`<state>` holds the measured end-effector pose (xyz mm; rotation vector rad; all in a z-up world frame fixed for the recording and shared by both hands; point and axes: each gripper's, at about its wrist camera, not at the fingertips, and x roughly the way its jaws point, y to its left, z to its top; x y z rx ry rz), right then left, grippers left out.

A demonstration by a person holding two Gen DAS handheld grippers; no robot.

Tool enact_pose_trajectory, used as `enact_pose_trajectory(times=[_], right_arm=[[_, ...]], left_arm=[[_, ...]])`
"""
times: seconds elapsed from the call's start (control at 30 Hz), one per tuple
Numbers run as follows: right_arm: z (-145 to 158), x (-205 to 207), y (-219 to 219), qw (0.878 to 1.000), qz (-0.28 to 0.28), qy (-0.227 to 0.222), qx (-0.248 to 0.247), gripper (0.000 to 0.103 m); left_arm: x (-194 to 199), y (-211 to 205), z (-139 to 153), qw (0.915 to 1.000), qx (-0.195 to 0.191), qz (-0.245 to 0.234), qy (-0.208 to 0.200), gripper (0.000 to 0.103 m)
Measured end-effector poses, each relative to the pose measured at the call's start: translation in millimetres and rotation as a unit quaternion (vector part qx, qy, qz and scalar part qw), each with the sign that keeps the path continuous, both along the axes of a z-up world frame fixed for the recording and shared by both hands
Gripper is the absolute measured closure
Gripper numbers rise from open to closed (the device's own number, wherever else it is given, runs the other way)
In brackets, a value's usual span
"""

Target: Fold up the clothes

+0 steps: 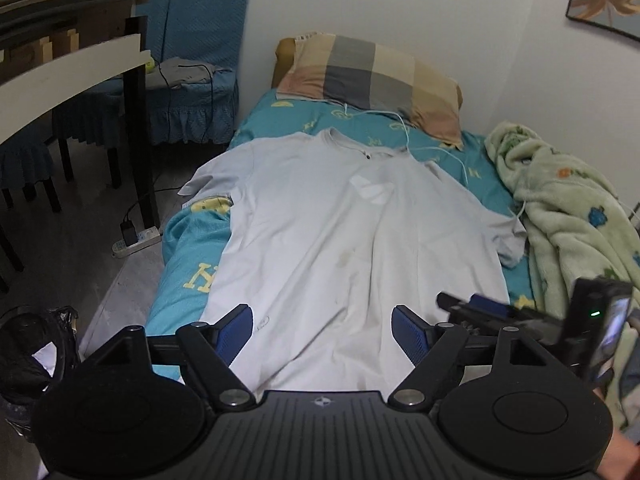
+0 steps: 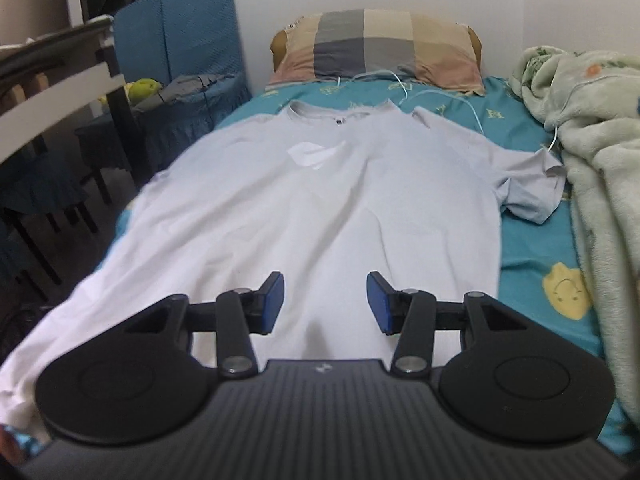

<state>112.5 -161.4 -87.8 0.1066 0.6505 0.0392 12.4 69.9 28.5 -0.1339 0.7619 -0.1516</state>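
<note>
Pale grey T-shirt (image 1: pixel 320 232) — flat, face-up on bed

One T-shirt (image 1: pixel 320 220), one pillow (image 1: pixel 372 80), one blanket (image 1: pixel 568 208), two tools.

The T-shirt (image 1: pixel 320 232) is thin, smooth, matt cloth; the bedsheet (image 1: pixel 192 248) a printed woven cotton; the blanket (image 1: pixel 568 216) fluffy fleece. Each gripper (image 2: pixel 326 300) is matt black plastic with ribbed blue rubber pads (image 2: pixel 272 296) and shiny metal pivots.

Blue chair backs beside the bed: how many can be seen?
2. Both padded blue fabric chair backs stand side by side against the white wall, left of the checked pillow: one nearer the dark table, one nearer the bed. Others may be hidden.
</note>
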Motion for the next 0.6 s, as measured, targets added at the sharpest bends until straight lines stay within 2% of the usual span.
enact_pose_trajectory(times=[0.07, 0.2, 0.27, 0.4, 0.6], right_arm=[[-19, 11, 3, 1.0, -0.008, 0.013, -0.006, 0.054], [-45, 18, 16, 0.999, 0.005, 0.015, -0.051, 0.055], [-50, 17, 17, 0.999, 0.0, 0.005, -0.052, 0.054], [-53, 11, 18, 0.999, -0.008, -0.013, -0.046, 0.044], [-55, 11, 16, 0.999, -0.012, -0.017, -0.04, 0.041]], left_arm=[[4, 3, -8, 0.9999, 0.004, 0.009, -0.005, 0.024], [12, 14, -23, 0.9999, 0.004, 0.016, -0.003, 0.024], [15, 18, -30, 0.9999, -0.002, 0.016, 0.006, 0.024], [16, 19, -35, 0.9998, -0.009, 0.01, 0.012, 0.024], [17, 21, -38, 0.9997, 0.005, 0.016, 0.016, 0.022]])
